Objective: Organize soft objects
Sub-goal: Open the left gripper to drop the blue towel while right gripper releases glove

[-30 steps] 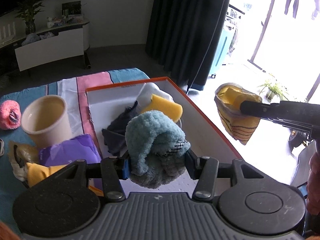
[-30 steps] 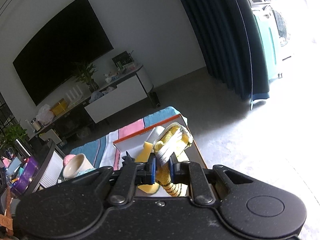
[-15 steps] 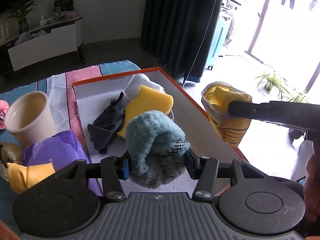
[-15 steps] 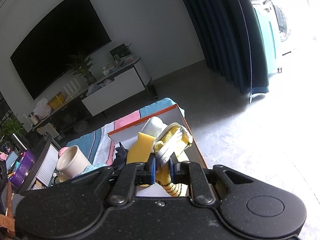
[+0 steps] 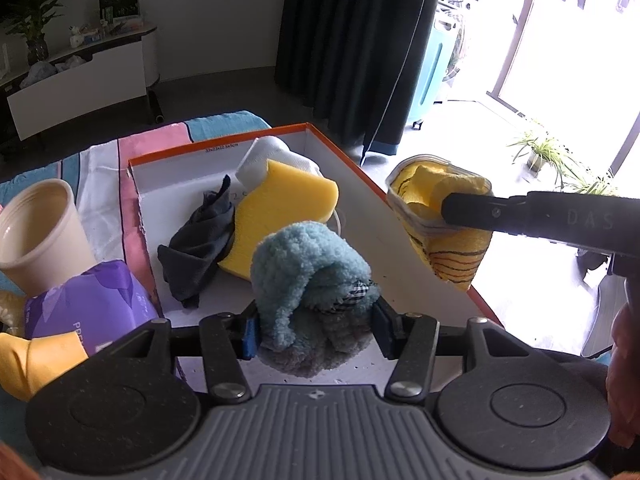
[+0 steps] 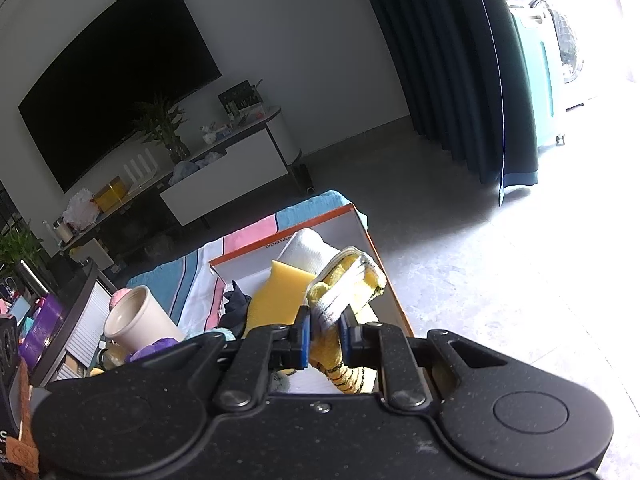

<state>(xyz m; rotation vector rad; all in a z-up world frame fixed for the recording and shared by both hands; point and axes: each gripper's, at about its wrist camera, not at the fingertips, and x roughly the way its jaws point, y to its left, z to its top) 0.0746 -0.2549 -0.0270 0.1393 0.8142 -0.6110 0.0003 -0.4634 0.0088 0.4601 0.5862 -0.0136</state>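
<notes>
My left gripper (image 5: pixel 314 326) is shut on a fluffy light-blue cloth (image 5: pixel 308 268) and holds it above the near end of the orange-rimmed white box (image 5: pixel 404 248). The box holds a yellow sponge (image 5: pixel 284 208), a dark grey cloth (image 5: pixel 200 240) and a white sock (image 5: pixel 264 156). My right gripper (image 6: pixel 325 334) is shut on a yellow striped sock (image 6: pixel 346 280), held over the box's right rim; the sock also shows in the left wrist view (image 5: pixel 440 224).
A beige cup (image 5: pixel 36 232), a purple tissue pack (image 5: pixel 88 300) and a yellow soft item (image 5: pixel 36 356) lie left of the box on the striped cloth (image 5: pixel 104 160). The table edge and floor lie to the right.
Both grippers have moved forward over the box with their loads. The box and its contents now sit closer under the blue cloth.
</notes>
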